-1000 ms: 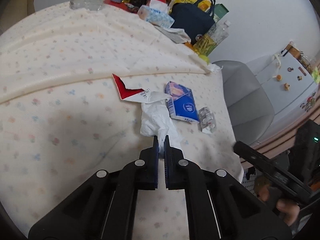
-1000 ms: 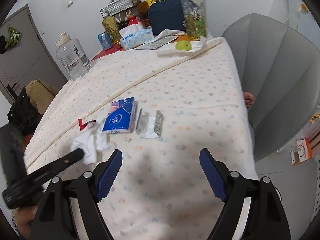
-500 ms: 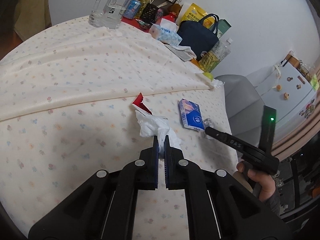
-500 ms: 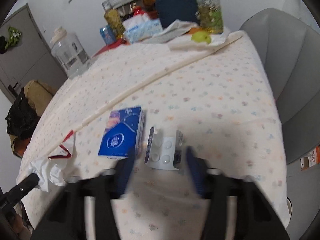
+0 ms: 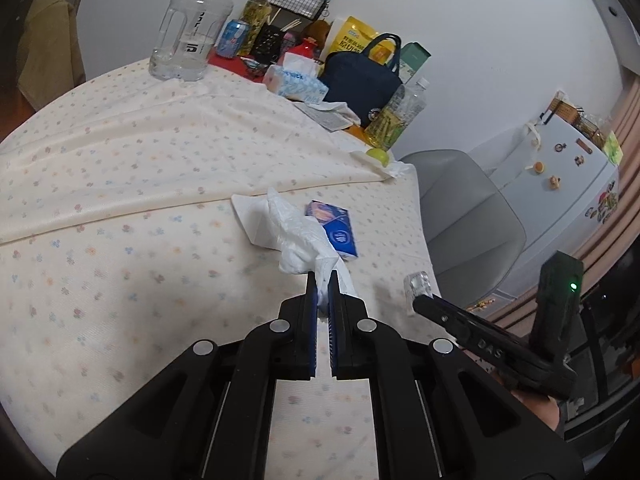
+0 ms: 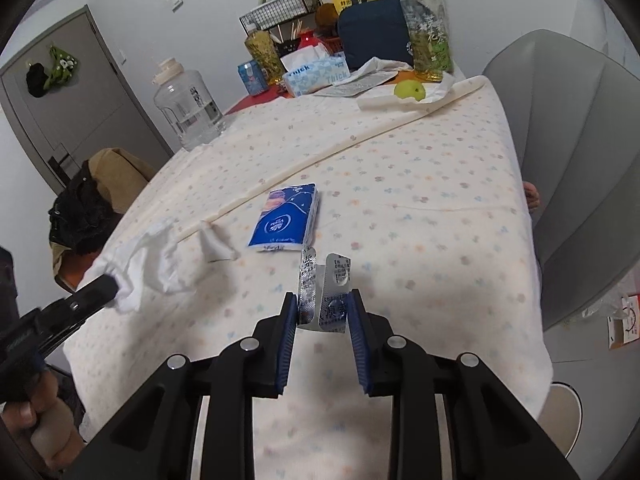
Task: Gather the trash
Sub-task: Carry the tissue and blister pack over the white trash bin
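Observation:
My left gripper (image 5: 323, 280) is shut on a crumpled white tissue (image 5: 298, 236), which hangs just above the flowered tablecloth (image 5: 120, 208). Behind the tissue lies a white paper scrap (image 5: 250, 216), and a blue tissue pack (image 5: 336, 232) rests to its right. My right gripper (image 6: 322, 300) is closing its jaws on a silver pill blister pack (image 6: 326, 280); the pack is folded between the pads, just in front of the blue tissue pack (image 6: 286, 218). The right wrist view also shows the left gripper (image 6: 108, 284) with the tissue (image 6: 152, 264) at the far left.
At the back of the table stand a clear water jug (image 5: 190, 32), a tissue box (image 5: 294, 82), a navy bag (image 5: 360, 76), a plastic bottle (image 5: 394, 120) and a green fruit (image 6: 409, 90). A grey chair (image 6: 580, 184) flanks the table's right edge.
The right gripper went from wide open to closed around the blister pack and raised it. The left gripper rose with the tissue; the paper scrap shifted and now shows white instead of red.

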Demonstrator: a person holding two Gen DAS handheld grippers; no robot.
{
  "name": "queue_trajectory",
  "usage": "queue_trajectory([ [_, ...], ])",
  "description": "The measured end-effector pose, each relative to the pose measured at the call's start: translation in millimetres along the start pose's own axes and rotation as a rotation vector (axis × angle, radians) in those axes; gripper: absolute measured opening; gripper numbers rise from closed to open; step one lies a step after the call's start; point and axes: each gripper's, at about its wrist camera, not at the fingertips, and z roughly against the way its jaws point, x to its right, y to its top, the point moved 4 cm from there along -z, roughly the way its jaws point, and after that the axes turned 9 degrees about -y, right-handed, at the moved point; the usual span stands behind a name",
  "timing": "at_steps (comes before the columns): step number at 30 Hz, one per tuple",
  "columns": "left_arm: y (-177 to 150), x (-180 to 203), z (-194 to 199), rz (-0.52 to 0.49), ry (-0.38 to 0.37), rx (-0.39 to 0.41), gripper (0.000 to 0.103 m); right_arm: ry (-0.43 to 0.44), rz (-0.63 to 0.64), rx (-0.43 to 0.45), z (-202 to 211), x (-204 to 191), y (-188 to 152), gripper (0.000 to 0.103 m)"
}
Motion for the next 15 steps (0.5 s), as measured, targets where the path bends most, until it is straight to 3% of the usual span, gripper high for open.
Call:
queue_trajectory([
  [8, -13, 50, -8, -0.066, -0.035, -0.027, 0.005, 0.014, -0.029, 0.065, 53, 28, -16, 0.026],
  [15, -24, 105, -31, -0.144, -0.087, -0.068, 0.005, -0.031, -0.11, 0.103, 83, 81, -32, 0.027],
])
